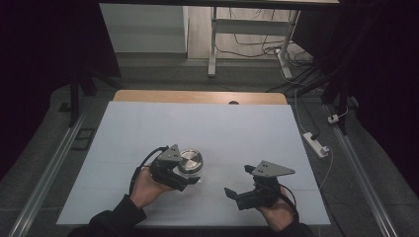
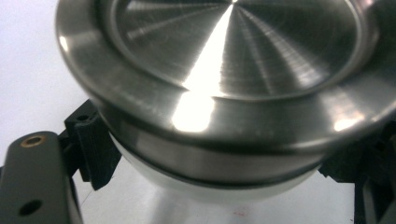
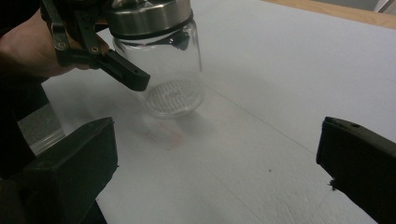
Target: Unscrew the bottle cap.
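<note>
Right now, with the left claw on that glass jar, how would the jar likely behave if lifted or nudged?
The glass jar looks rigid but breakable, since its wall is clear glass. It seems empty, so probably light, with the steel lid making it somewhat top-heavy. Smooth glass may slip in the left claw, which grips just under the lid.

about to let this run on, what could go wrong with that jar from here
1. The left tool grips the glass jar just under its steel lid; smooth glass might slip or tip.
2. The right tool is open and apart from the jar, so nothing else steadies it.
3. If the lid is loose, it could come off.
</note>
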